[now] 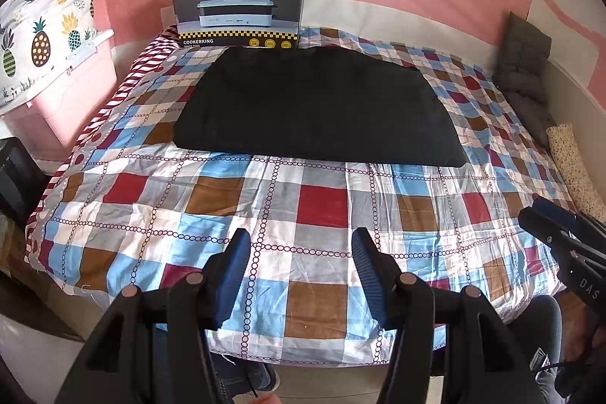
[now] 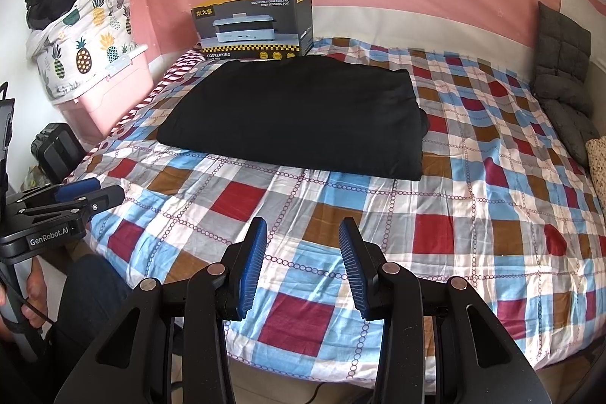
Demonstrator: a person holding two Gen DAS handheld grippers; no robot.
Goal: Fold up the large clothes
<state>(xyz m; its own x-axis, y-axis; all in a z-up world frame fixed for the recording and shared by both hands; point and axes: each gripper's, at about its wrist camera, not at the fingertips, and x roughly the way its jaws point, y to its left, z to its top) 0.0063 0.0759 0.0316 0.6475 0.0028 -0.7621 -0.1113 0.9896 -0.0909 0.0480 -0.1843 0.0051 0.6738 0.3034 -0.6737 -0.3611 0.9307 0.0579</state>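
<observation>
Black garment (image 1: 318,105) lies folded flat mid-bed on the checked quilt (image 1: 322,203), before a cooker box (image 1: 238,12) | left gripper (image 1: 301,252) jaws apart, empty, over near edge | right gripper (image 2: 303,245) likewise parted, holding nothing

Folded garment (image 1: 314,105) on bed (image 1: 322,207), box (image 1: 238,12) behind.

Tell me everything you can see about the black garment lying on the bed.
The black garment is plain, matte, soft-looking fabric with no visible print or fastenings. It lies folded into a thick, roughly rectangular slab, flat on the checked bedsheet toward the far side of the bed. Its far edge reaches the foot of the cooker box; contact is unclear. A small bulge of cloth pokes out at its right edge. Neither gripper touches it.
</observation>
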